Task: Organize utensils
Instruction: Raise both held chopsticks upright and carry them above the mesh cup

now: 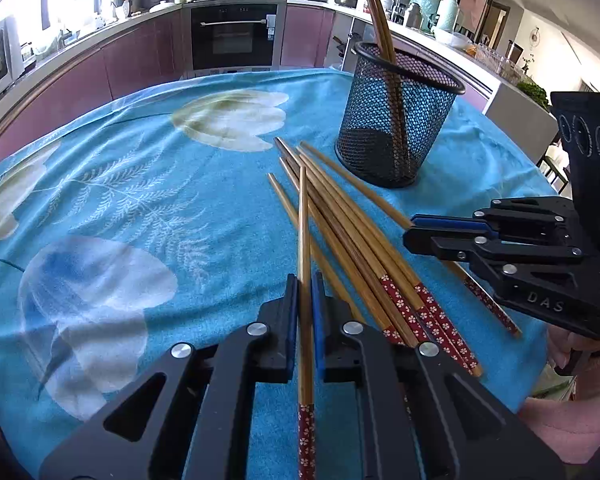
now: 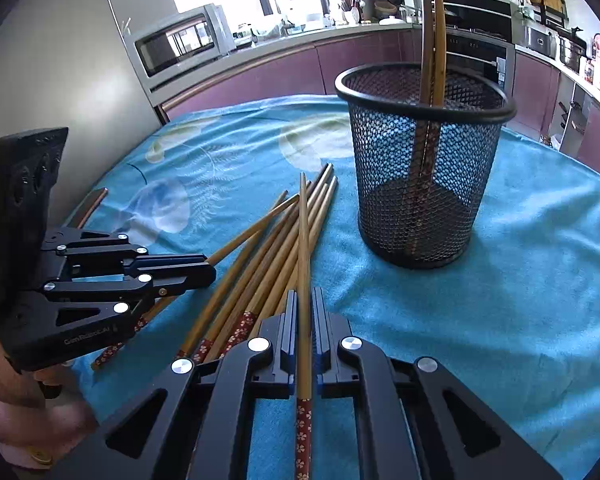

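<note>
A black mesh cup (image 1: pixel 396 120) (image 2: pixel 420 160) stands upright on the blue cloth with two chopsticks (image 1: pixel 374 12) (image 2: pixel 432 24) leaning inside it. Several bamboo chopsticks with red flowered ends (image 1: pixel 360 248) (image 2: pixel 260 264) lie fanned out in front of the cup. My left gripper (image 1: pixel 305 280) (image 2: pixel 210 267) is shut on one chopstick (image 1: pixel 305 220), whose tip points toward the pile. My right gripper (image 2: pixel 304 292) (image 1: pixel 410 230) is shut on another chopstick (image 2: pixel 303 232), which lies over the pile and points away from me. Both grippers sit low, near the pile's handle ends.
The blue floral cloth (image 1: pixel 120 200) covers the table, with open cloth left of the pile and around the cup. Past the far edge are purple cabinets and an oven (image 1: pixel 234 36). A microwave (image 2: pixel 180 44) sits on the counter. A hand in a pink sleeve (image 1: pixel 572 420) holds the right gripper.
</note>
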Action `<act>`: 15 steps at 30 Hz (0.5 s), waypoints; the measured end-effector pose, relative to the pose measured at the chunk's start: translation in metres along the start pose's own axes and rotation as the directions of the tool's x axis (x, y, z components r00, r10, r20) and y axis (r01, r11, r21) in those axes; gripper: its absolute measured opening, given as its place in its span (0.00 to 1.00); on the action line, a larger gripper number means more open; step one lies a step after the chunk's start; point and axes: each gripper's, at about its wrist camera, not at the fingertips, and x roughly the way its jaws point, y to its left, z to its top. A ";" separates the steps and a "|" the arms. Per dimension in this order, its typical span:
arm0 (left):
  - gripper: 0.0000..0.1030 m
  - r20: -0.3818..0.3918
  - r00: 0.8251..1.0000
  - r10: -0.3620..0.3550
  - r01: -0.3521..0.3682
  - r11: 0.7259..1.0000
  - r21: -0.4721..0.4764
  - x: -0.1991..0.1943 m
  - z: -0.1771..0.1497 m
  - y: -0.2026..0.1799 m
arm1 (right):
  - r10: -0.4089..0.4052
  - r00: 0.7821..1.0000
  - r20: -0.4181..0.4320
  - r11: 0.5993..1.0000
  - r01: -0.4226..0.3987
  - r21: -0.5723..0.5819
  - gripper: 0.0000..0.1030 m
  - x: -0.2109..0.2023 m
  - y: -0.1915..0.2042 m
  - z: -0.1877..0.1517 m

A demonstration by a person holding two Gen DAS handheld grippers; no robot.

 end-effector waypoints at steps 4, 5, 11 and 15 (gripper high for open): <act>0.07 0.039 0.999 -0.026 0.026 1.000 0.005 -0.016 0.004 -0.002 | 0.018 0.999 0.051 1.000 -0.018 -0.008 0.06 -0.020 0.001 0.004; 0.07 0.049 0.998 -0.035 0.034 0.999 0.006 -0.020 0.006 -0.002 | 0.023 0.998 0.063 1.000 -0.023 -0.009 0.06 -0.024 0.000 0.005; 0.07 0.112 0.988 -0.107 0.106 0.994 0.008 -0.048 0.015 -0.005 | 0.045 0.990 0.131 0.999 -0.046 0.006 0.06 -0.049 -0.004 0.012; 0.07 0.151 0.979 -0.137 0.137 0.991 0.012 -0.066 0.021 -0.006 | 0.051 0.984 0.171 0.998 -0.054 0.015 0.06 -0.061 -0.007 0.015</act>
